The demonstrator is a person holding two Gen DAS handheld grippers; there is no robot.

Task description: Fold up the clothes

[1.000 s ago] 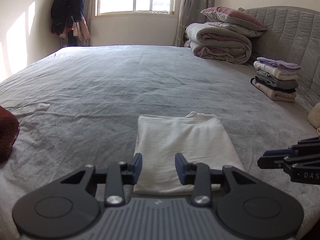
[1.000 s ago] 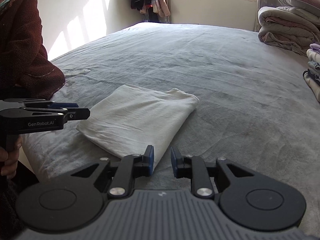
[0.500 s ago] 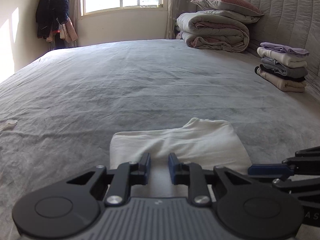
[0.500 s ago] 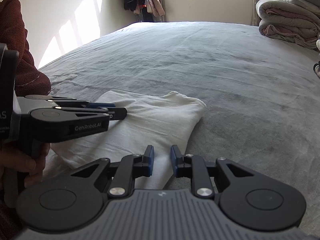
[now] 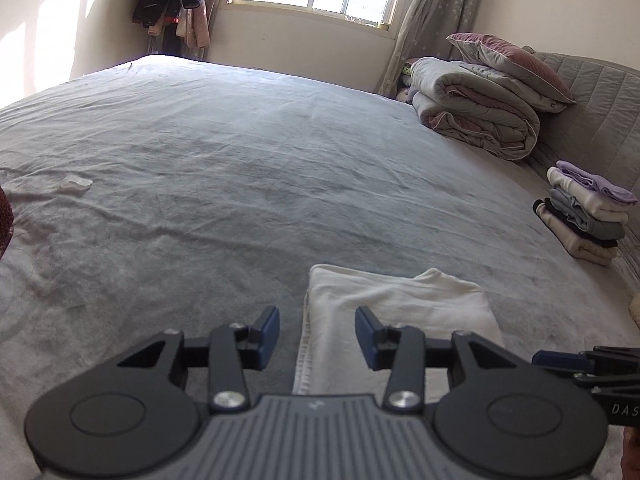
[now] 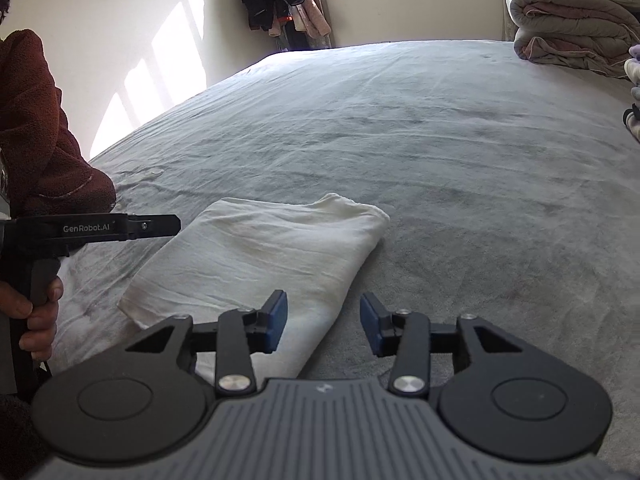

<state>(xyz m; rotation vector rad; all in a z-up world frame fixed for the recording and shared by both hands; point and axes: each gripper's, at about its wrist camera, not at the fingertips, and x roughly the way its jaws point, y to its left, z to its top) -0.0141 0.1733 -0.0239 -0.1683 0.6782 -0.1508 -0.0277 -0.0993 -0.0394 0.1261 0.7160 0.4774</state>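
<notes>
A cream-white folded garment [image 5: 396, 312] [image 6: 264, 260] lies flat on the grey bed near its front edge. My left gripper [image 5: 317, 338] hovers open over the garment's near left edge, nothing between its fingers. My right gripper [image 6: 323, 328] stands open over the garment's near right corner, holding nothing. In the right wrist view the left gripper [image 6: 132, 227] shows at the left, held by a hand [image 6: 36, 312]. The right gripper's fingers [image 5: 568, 362] poke into the left wrist view at the lower right.
A stack of folded clothes [image 5: 584, 216] sits by the headboard at the right. Rolled duvets and a pillow [image 5: 484, 108] lie at the bed's far right. A small white scrap [image 5: 75, 183] rests at the left. A maroon sleeve [image 6: 44, 132] is at the left.
Both grippers were shut on the garment's near edge half a second ago. They have since opened and lifted slightly; the garment lies flat, released.
</notes>
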